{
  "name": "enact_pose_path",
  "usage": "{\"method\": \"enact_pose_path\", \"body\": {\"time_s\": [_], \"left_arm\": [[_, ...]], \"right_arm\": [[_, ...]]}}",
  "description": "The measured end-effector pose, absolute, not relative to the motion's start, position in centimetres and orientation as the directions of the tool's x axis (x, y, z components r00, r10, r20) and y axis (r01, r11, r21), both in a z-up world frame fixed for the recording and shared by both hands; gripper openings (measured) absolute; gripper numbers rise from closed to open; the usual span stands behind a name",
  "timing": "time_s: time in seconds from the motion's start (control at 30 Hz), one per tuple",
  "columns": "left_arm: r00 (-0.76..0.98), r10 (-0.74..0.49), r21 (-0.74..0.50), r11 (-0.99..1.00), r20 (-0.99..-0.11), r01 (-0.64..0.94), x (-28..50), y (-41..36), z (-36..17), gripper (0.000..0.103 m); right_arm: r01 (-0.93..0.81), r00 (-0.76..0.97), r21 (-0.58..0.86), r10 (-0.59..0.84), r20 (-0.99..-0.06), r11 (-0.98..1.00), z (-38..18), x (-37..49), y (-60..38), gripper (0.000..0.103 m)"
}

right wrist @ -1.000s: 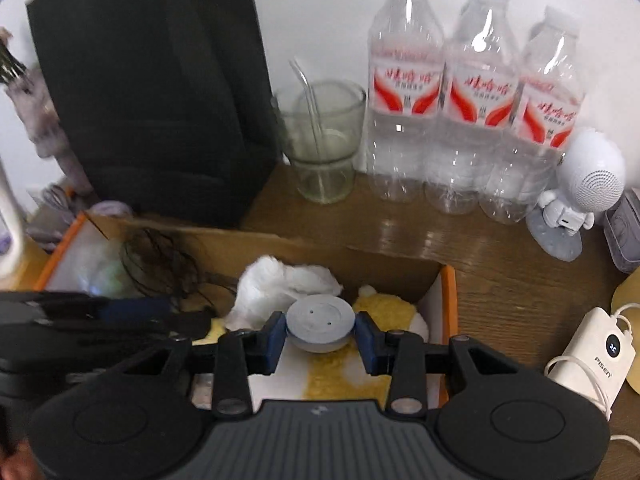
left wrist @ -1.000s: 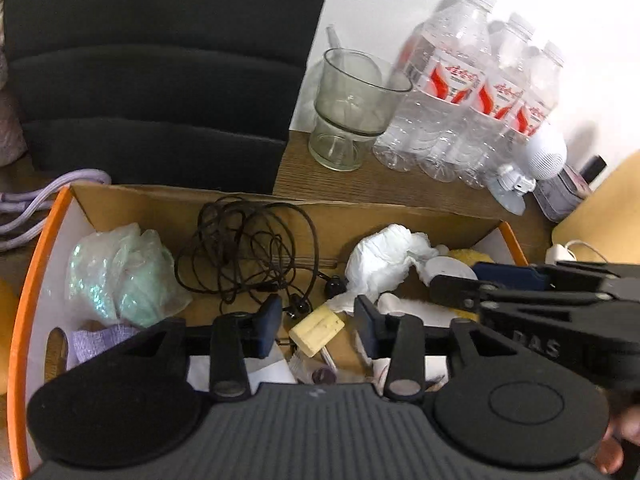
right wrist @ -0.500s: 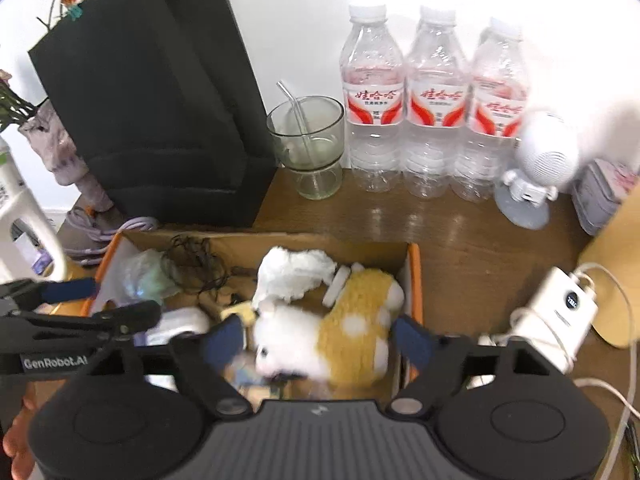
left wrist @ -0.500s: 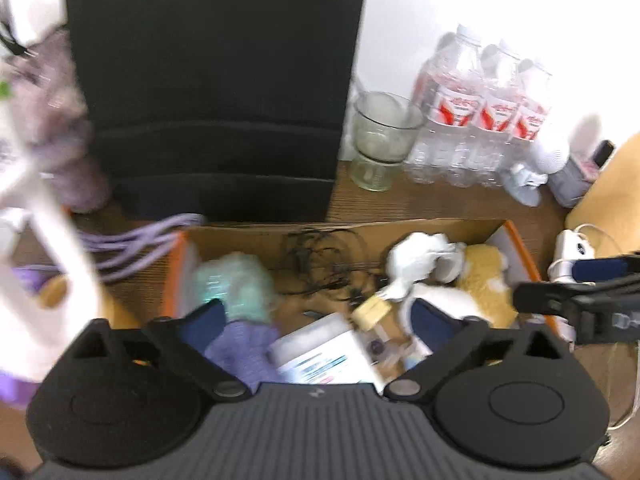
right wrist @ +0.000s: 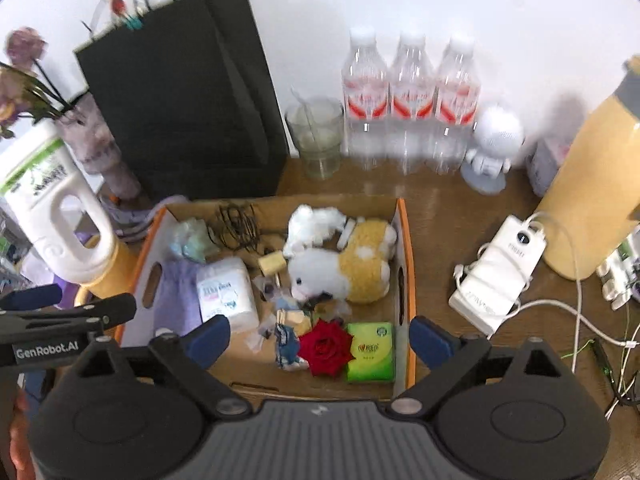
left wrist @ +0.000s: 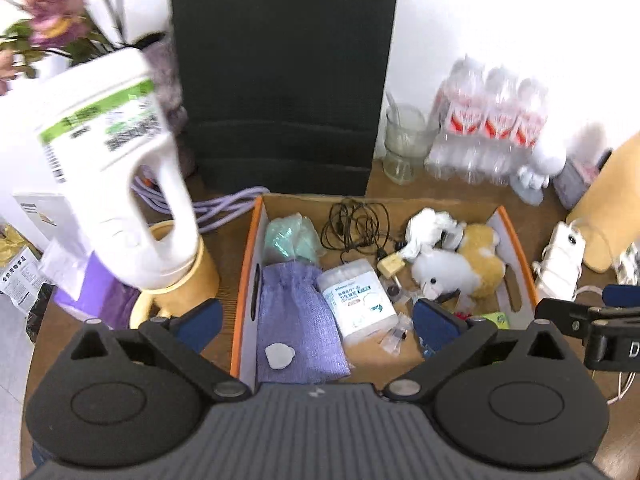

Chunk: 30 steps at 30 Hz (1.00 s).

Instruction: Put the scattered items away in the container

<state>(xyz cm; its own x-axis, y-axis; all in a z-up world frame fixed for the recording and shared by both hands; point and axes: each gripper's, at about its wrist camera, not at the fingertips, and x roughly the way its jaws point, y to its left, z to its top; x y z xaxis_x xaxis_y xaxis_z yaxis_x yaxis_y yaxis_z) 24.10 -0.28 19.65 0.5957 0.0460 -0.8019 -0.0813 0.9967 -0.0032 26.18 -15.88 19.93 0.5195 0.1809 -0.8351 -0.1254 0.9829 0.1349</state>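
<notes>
Both grippers are seen spread wide and empty above the cardboard box (left wrist: pixel 245 280), with nothing pinched between the blue pads. The left gripper (left wrist: pixel 316 320) is held low in its frame, its left pad outside the orange left rim and its right pad over the box floor; between them lie the purple pouch (left wrist: pixel 296 320), a small grey disc (left wrist: pixel 279 356) resting on the pouch, and the cotton swab box (left wrist: pixel 358 298) just beside it. The right gripper (right wrist: pixel 320 338) is placed at the near edge, with the red rose (right wrist: pixel 326 346) and green tissue pack (right wrist: pixel 370 352) lying between its pads, touching each other. Farther in, the plush toy (right wrist: pixel 352 268) is seen against the right wall, the crumpled white tissue (right wrist: pixel 314 222) behind it, and the black cable (right wrist: pixel 238 220) by the far wall. Bare cardboard is left only along the near centre of the floor. Beyond the far rim, the black paper bag (right wrist: pixel 188 100), glass cup (right wrist: pixel 318 136) and water bottles (right wrist: pixel 412 100) are lined against the wall; at the left the white jug (left wrist: pixel 116 168) crowds the box's left side, at the right the white charger (right wrist: pixel 498 272) lies well apart.
</notes>
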Motion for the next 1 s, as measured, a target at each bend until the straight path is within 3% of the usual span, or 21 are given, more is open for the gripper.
{"method": "enact_pose_path", "body": {"time_s": [0.23,0.37,0.83,1.0], "left_arm": [[0.788,0.131,0.088,0.991,-0.601,-0.098,18.5,-2.0,19.7,0.103],[0.869,0.118,0.066,0.993,-0.480,-0.098,15.6,-2.5,18.7,0.103],[0.913,0.077,0.073,0.996,-0.401,-0.052,12.6,-3.2,12.6,0.103],[0.933,0.055,0.034,0.998,-0.355,-0.046,11.2,-2.8,11.3,0.103]], "right_arm": [[-0.140,0.688,0.054,0.136,-0.712,0.989,19.2,21.0,-15.3,0.097],[-0.152,0.770,0.061,0.157,-0.618,0.987,17.8,18.4,-15.6,0.097],[-0.199,0.869,0.130,0.236,-0.436,0.971,12.0,13.4,-16.8,0.097],[-0.193,0.879,0.128,0.229,-0.418,0.973,11.0,12.8,-16.9,0.098]]}}
